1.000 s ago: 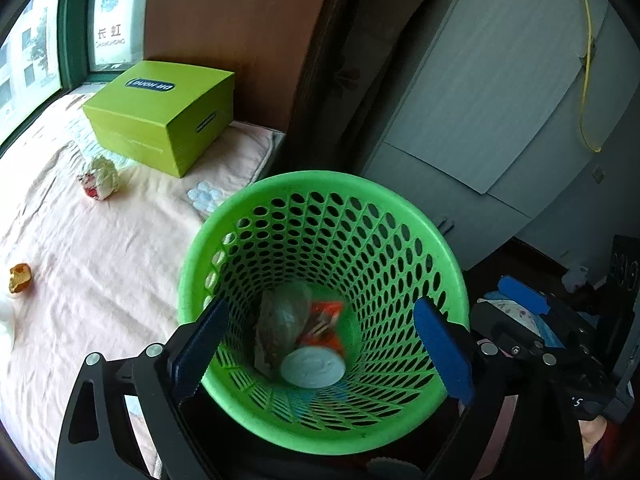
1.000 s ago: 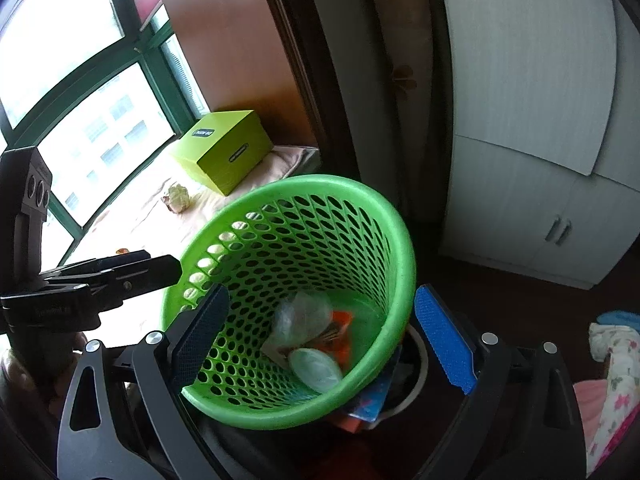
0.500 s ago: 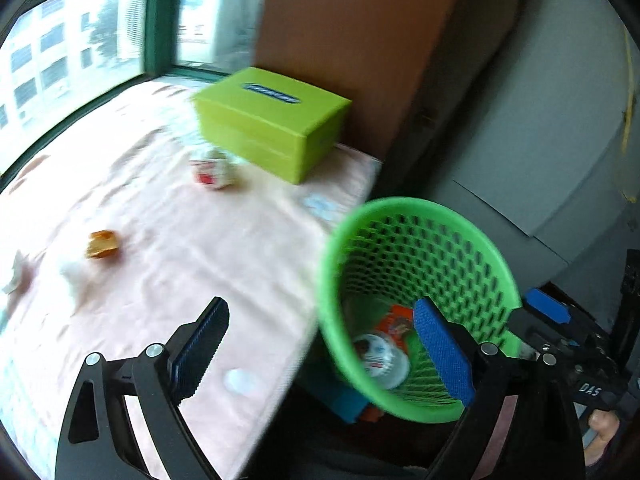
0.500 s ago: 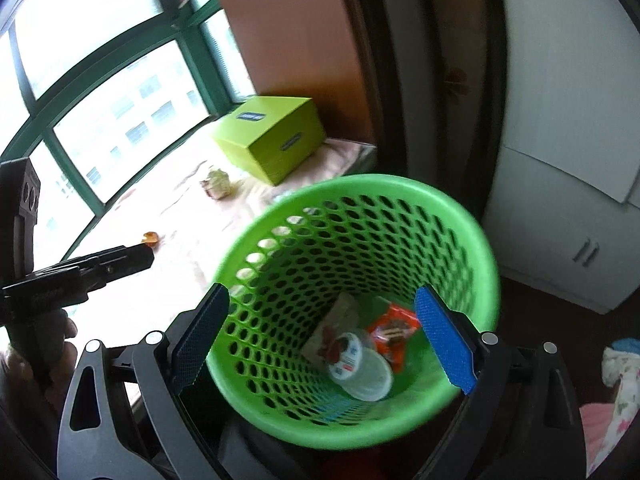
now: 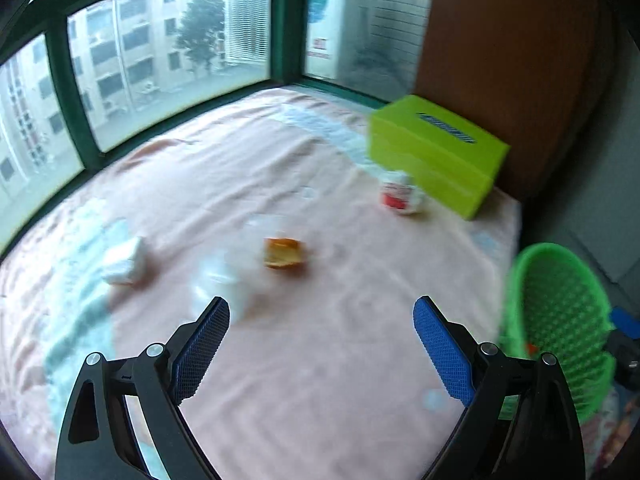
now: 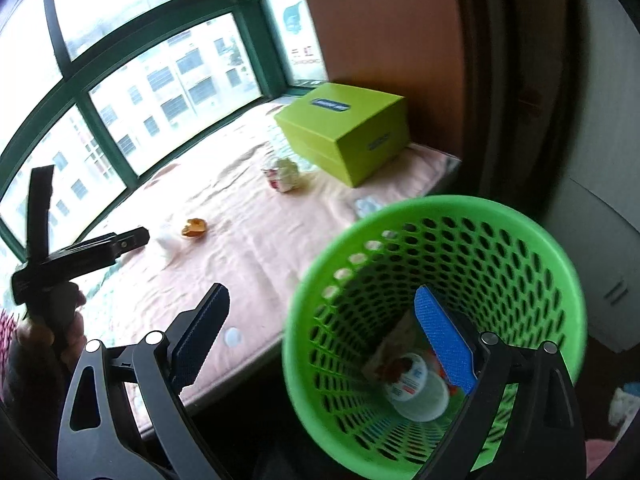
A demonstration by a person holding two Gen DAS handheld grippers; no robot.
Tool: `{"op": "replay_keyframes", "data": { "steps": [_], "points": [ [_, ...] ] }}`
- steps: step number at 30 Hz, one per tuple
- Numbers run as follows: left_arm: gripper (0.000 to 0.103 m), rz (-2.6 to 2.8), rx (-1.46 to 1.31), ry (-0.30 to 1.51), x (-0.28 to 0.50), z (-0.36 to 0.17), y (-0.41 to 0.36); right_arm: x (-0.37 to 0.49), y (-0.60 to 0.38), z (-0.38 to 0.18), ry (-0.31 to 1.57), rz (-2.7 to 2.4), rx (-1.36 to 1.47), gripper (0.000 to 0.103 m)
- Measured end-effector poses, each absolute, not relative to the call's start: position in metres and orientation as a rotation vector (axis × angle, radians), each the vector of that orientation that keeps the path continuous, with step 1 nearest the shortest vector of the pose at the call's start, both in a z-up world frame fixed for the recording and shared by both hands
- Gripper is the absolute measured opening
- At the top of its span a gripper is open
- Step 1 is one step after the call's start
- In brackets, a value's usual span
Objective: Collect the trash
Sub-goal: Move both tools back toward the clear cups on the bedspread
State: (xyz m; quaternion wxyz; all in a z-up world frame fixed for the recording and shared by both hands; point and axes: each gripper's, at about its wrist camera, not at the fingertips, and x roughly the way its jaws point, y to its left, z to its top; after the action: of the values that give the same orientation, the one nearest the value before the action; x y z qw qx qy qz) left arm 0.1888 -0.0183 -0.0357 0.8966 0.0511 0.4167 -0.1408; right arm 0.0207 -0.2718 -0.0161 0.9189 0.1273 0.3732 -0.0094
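My left gripper [image 5: 320,316] is open and empty above the pink bed sheet [image 5: 320,360]. Ahead of it lie an orange scrap [image 5: 282,253], a clear plastic wrapper [image 5: 224,276], a crumpled white tissue [image 5: 124,262] and a red-and-white wrapper [image 5: 400,198]. The green mesh basket [image 5: 560,320] stands at the bed's right edge. My right gripper [image 6: 322,312] is open and empty over the basket [image 6: 480,248], which holds a white lid [image 6: 416,392] and wrappers. The left gripper [image 6: 80,254] shows in the right wrist view, over the bed.
A lime-green box [image 5: 436,152] sits at the bed's far right corner, also in the right wrist view [image 6: 348,128]. Green-framed windows [image 5: 160,60] run along the far side. A brown panel [image 6: 392,40] and white cabinets [image 6: 600,240] stand to the right.
My left gripper swung left, away from the basket, and now faces the bed with its scattered trash. The right gripper shifted left, staying over the basket.
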Motion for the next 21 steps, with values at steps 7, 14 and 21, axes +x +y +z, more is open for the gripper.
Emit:
{"op": "replay_keyframes", "data": {
  "steps": [7, 14, 21],
  "points": [
    [0.090, -0.249, 0.199, 0.874, 0.223, -0.058, 0.004, 0.042, -0.254, -0.020, 0.791, 0.004, 0.248, 0.093],
    [0.090, -0.276, 0.306, 0.890, 0.246, -0.079, 0.005, 0.064, -0.241, -0.027, 0.825, 0.022, 0.237, 0.093],
    [0.090, -0.321, 0.390, 0.897, 0.268, -0.092, 0.003, 0.090, -0.225, -0.034, 0.856, 0.053, 0.234, 0.093]
  ]
}}
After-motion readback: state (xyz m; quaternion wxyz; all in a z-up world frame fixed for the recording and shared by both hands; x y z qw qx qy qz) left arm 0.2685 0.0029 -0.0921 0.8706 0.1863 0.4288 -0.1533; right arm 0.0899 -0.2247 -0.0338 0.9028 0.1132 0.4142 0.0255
